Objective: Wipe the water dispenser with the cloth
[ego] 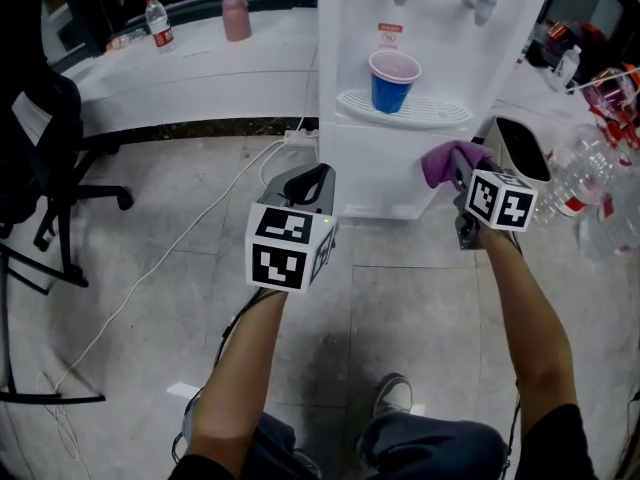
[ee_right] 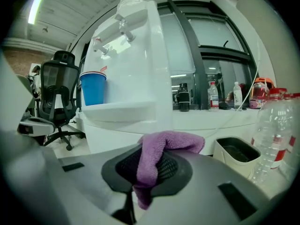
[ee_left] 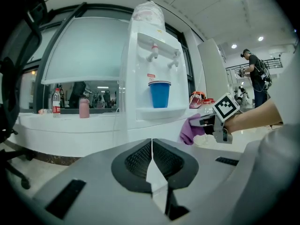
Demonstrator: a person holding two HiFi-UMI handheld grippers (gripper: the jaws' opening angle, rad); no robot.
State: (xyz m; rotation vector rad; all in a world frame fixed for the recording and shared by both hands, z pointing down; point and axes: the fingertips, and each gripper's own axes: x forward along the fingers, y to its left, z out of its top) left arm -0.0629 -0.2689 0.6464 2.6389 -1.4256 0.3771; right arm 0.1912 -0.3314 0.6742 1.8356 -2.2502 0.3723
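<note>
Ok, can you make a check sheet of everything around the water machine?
Surface: grey tiled floor; the dispenser stands on it.
Job's things: white water dispenser, blue plastic cup on its tray; purple cloth beside it.
Clutter: clear plastic bottles and a white bin at the right.
Grippers: left gripper shut, empty; right gripper shut on the cloth.
Cables: white cable across the floor.
Surroundings: black office chair, white counter.

A water bottle [ego: 158, 23] and pink tumbler [ego: 236, 18] stand on the white counter [ego: 200, 73] (well apart), near a black office chair [ego: 35, 148].
</note>
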